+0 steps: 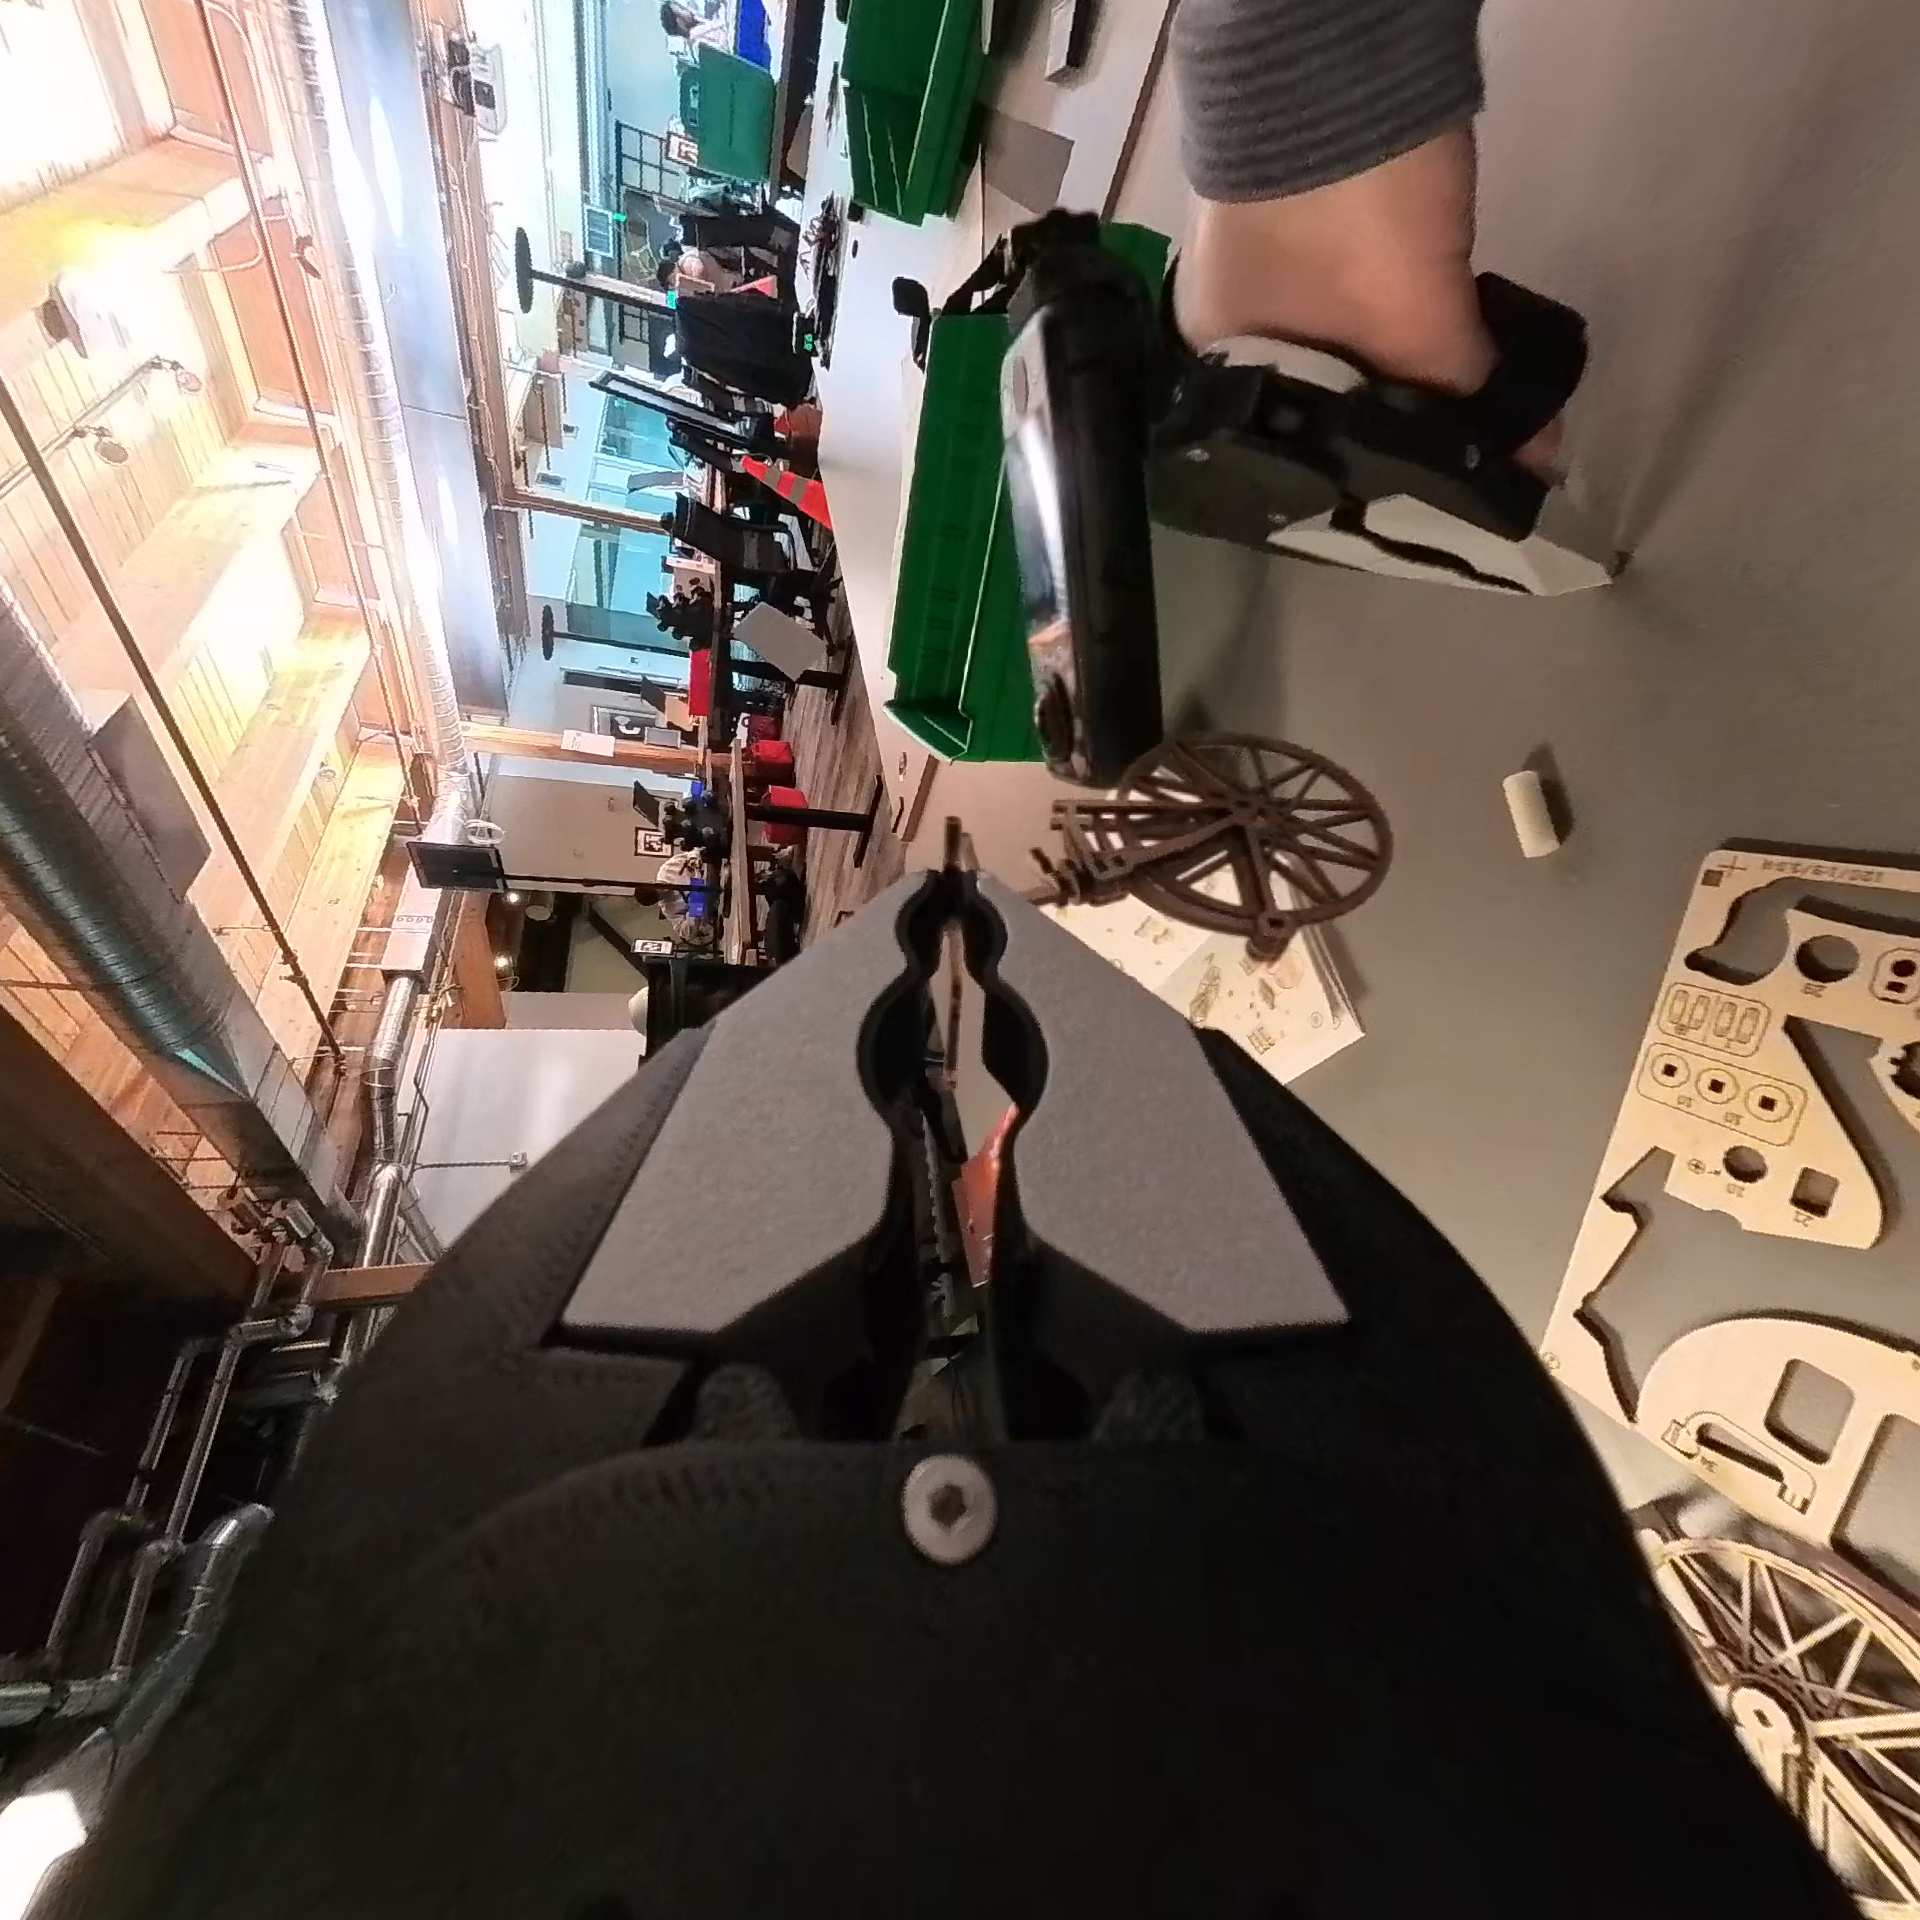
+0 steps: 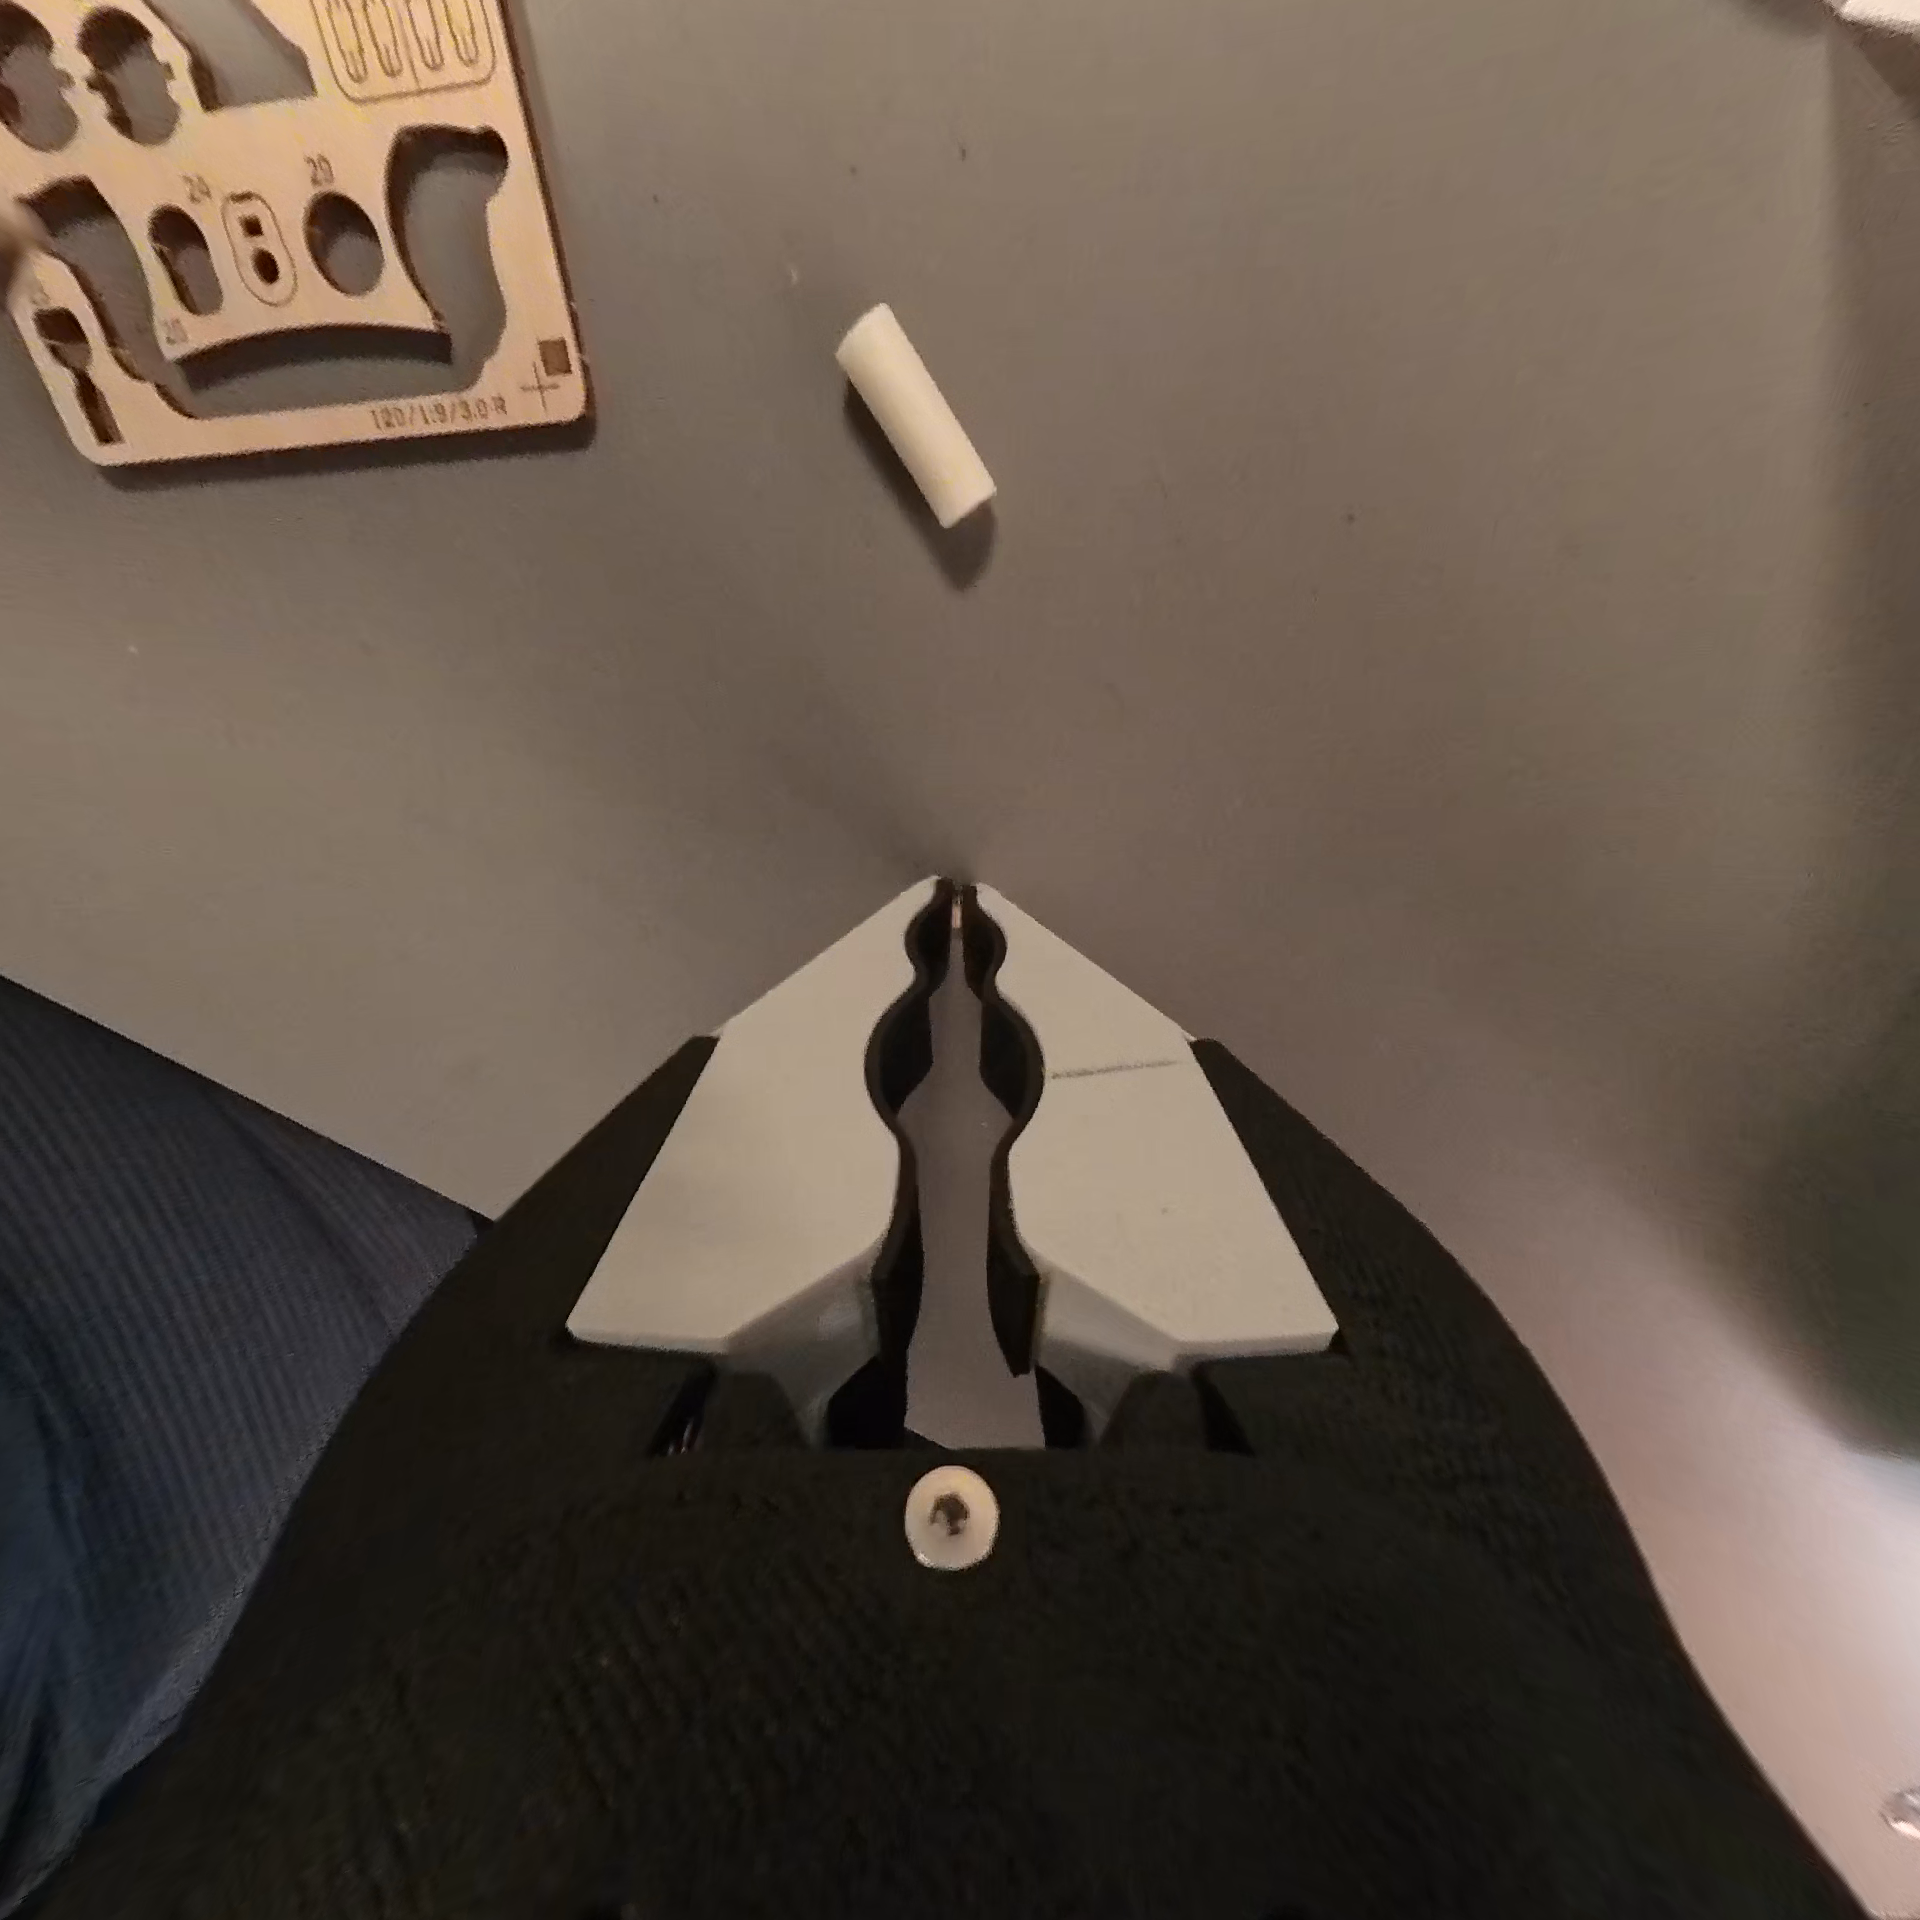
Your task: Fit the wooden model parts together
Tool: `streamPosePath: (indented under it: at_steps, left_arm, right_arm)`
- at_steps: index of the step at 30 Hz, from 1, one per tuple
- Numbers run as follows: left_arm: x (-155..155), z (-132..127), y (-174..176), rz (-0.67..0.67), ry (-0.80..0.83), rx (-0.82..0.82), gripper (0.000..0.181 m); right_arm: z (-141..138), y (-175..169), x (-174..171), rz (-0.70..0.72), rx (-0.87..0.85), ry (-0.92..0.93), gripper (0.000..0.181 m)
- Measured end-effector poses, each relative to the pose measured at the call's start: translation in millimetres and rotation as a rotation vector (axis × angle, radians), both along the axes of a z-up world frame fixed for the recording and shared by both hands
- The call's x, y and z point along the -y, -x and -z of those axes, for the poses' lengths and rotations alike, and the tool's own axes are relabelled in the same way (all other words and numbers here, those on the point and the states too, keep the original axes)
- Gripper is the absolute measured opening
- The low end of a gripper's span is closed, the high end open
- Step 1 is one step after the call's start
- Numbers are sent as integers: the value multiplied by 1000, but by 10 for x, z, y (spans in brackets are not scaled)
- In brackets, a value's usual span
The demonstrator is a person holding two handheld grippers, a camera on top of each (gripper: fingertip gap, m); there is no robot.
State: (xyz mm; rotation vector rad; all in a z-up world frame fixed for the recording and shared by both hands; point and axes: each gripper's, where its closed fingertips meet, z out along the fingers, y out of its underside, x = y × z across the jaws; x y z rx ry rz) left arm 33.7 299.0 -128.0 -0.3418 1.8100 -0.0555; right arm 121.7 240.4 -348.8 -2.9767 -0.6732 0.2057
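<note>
The left tool (image 1: 951, 883) is pinching a thin wooden part (image 1: 951, 940), while the right tool (image 2: 961, 891), tips nearly closed, is touching the surface (image 2: 1351, 675); seat slowly.

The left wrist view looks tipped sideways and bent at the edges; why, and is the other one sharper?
Left wrist view: wide-angle lens bows the room, windows glare, held sideways so the table stands upright. Right wrist view: the white cylinder is crisp with a soft shadow; the corners blur.
</note>
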Motion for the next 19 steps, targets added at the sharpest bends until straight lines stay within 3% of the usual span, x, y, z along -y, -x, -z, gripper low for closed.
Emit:
streamPosePath:
  at_steps: [4, 7, 10, 15, 19]
  left_arm:
    - [6, 4, 1, 5, 2, -3, 1]
    - [-12, -23, 5, 9, 7, 17, 1]
    - [-15, -76, -7, 32, 25, 60, 2]
    - [-18, -206, -16, 50, -2, 152, 1]
    - [27, -305, 13, 70, 4, 195, 2]
  right_arm:
    - [-24, 0, -18, -31, -26, -31, 0]
    - [-330, 10, -227, -6, -136, -206, 0]
    - [-946, 71, -494, 14, -300, -474, 0]
    - [-2247, 420, -641, -153, -582, -989, 0]
    - [-2843, 793, -535, -310, -828, -1143, 0]
